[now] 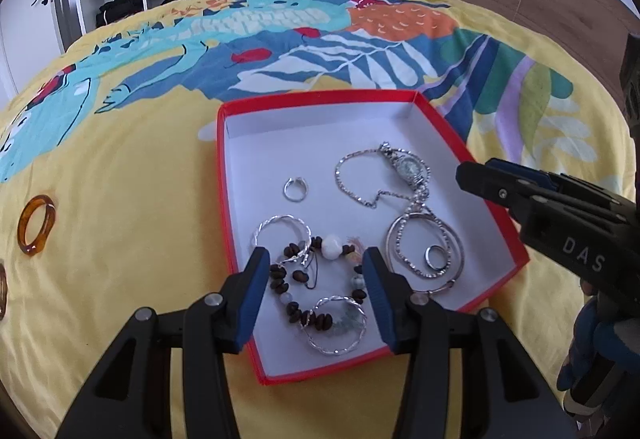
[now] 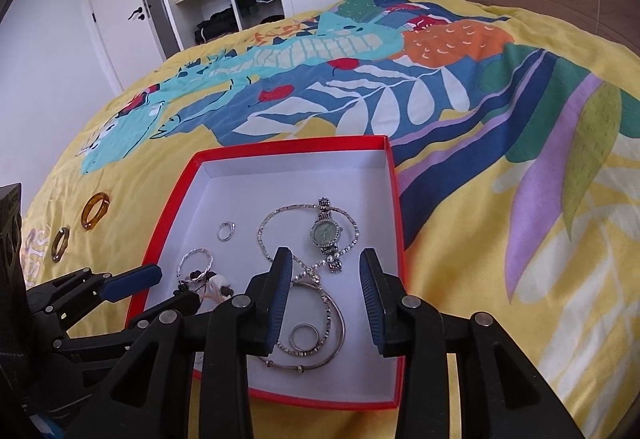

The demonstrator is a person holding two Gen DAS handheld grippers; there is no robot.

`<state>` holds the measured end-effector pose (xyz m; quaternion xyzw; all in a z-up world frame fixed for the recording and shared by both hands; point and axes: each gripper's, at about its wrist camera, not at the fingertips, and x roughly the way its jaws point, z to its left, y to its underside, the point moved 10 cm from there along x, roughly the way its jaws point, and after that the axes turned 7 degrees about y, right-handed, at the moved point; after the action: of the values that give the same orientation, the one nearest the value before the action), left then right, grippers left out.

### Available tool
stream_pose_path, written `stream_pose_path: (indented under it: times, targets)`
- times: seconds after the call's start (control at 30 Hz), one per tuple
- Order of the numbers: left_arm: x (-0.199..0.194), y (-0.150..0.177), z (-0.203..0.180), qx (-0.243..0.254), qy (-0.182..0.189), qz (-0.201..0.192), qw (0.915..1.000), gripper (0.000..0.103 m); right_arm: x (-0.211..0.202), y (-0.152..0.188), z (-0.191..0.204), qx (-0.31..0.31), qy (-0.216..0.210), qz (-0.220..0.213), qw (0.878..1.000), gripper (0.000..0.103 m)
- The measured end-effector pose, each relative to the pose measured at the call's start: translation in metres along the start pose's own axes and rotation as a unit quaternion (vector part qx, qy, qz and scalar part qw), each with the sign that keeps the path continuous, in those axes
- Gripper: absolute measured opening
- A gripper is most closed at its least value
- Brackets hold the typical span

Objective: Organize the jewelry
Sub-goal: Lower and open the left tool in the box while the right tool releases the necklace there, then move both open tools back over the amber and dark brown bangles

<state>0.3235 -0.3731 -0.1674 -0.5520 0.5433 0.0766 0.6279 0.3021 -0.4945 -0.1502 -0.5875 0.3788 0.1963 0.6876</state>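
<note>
1. Still outside the red box, the amber ring lies on the yellow bedspread, well left of it.
2. Likely light, rigid, glossy (probably slippery): pinch across its band.
3. Left gripper and right gripper both gape empty above the boxed jewelry.

Right tongs gape over the red box — nothing gripped; a small ring lies between them; watch just beyond; left tongs at left.
</note>
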Motion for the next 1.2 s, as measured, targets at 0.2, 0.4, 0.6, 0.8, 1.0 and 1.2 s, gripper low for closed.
stream_pose_path:
  times: [0.2, 0.4, 0.6, 0.8, 1.0, 1.2]
  targets:
    - [-0.02, -0.006, -0.006, -0.005, 0.024, -0.017, 0.9995, 0.046, -0.014, -0.006, 0.0, 0.0, 0.004, -0.009, 1.0, 0.036]
    - [-0.044, -0.012, -0.005, -0.015, 0.041, -0.036, 0.9984, 0.046, -0.03, -0.014, 0.003, 0.0, 0.007, -0.022, 1.0, 0.037]
    - [-0.069, -0.014, 0.008, -0.038, 0.053, -0.053, 0.9965, 0.047, -0.047, -0.021, 0.013, -0.005, 0.007, -0.034, 0.999, 0.043]
    - [-0.095, -0.012, 0.031, -0.051, 0.04, -0.068, 0.9956, 0.047, -0.061, -0.03, 0.036, -0.021, -0.001, -0.045, 0.999, 0.043]
    - [-0.114, -0.002, 0.078, -0.076, -0.003, -0.076, 0.9942, 0.047, -0.062, -0.039, 0.076, -0.046, -0.017, -0.051, 0.997, 0.043]
    - [-0.138, 0.014, 0.15, -0.123, -0.062, -0.089, 0.9866, 0.047, -0.053, -0.042, 0.127, -0.074, -0.038, -0.051, 0.995, 0.043]
